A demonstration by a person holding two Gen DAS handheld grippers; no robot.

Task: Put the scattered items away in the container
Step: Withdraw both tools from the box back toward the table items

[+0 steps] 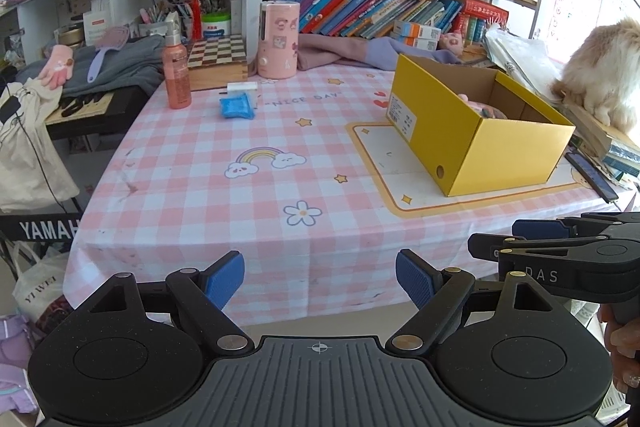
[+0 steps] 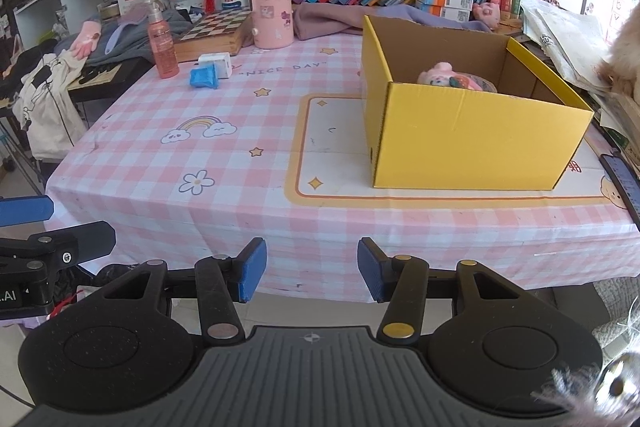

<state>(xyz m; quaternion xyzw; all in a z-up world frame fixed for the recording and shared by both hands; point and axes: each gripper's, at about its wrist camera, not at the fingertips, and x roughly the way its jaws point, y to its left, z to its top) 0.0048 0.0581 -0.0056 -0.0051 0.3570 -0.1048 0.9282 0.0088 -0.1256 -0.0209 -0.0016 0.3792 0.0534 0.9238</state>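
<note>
A yellow cardboard box [image 1: 492, 151] [image 2: 460, 143] stands open on the right of the pink checked table, with a pink plush toy [image 2: 440, 75] inside. On the far left of the table lie a blue packet [image 1: 237, 107] [image 2: 205, 78] and a small white box [image 1: 242, 87] [image 2: 218, 63] beside a pink spray bottle [image 1: 176, 75] [image 2: 162, 43]. My left gripper [image 1: 320, 281] is open and empty, off the table's front edge. My right gripper [image 2: 312, 275] is open and empty too, also off the front edge; it shows at the right of the left wrist view [image 1: 552, 239].
A pink cylinder [image 1: 279, 41] [image 2: 270, 10], a chessboard box [image 1: 216, 61] and folded clothes sit at the table's back. A fluffy cat [image 1: 604, 75] sits on papers right of the yellow box. A dark phone [image 1: 591, 175] lies at the right edge. Bookshelves stand behind.
</note>
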